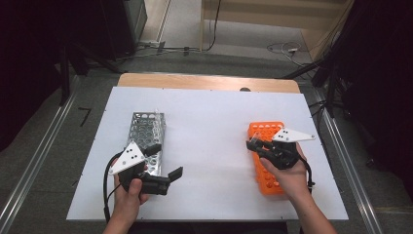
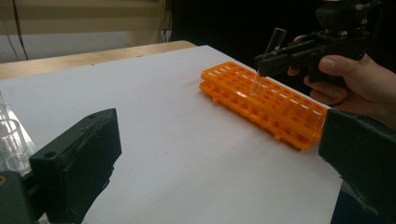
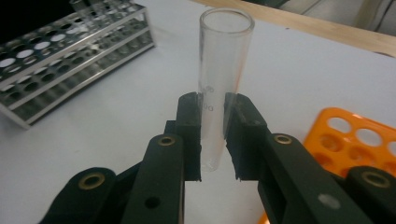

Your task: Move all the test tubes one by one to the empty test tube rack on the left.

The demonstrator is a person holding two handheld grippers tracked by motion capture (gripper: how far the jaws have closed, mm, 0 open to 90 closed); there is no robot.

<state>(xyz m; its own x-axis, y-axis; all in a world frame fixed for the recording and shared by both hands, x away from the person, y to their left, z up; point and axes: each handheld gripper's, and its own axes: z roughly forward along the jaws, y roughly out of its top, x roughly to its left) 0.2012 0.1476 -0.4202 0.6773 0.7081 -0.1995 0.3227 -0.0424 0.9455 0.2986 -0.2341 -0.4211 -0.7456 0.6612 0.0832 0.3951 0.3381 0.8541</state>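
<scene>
A white sheet [image 1: 209, 146] is covering most of a wooden table [image 1: 204, 81], seen from above. On the left side, a perforated metal test tube rack [image 1: 145, 139] is lying on the sheet, running from near to far. At its near end, the person's left hand [image 1: 129, 195] is holding the left gripper [image 1: 165, 161] just above the sheet, with the two black jaws standing wide apart and nothing between them. In the left gripper view, clear glass tubes [image 2: 10, 140] are showing at the left edge, beside the jaw.

On the right side, an orange plastic test tube rack [image 1: 267, 156] is resting on the sheet, its holes open upward. The right hand [image 1: 287, 175] is holding the right gripper [image 1: 252, 144] over the rack's left edge. Its jaws are pinching a clear glass test tube [image 3: 219, 88] around the lower part, open mouth up. In the left gripper view, the tube's [image 2: 266, 60] lower end is hanging just above the orange rack's holes, tilted slightly.
</scene>
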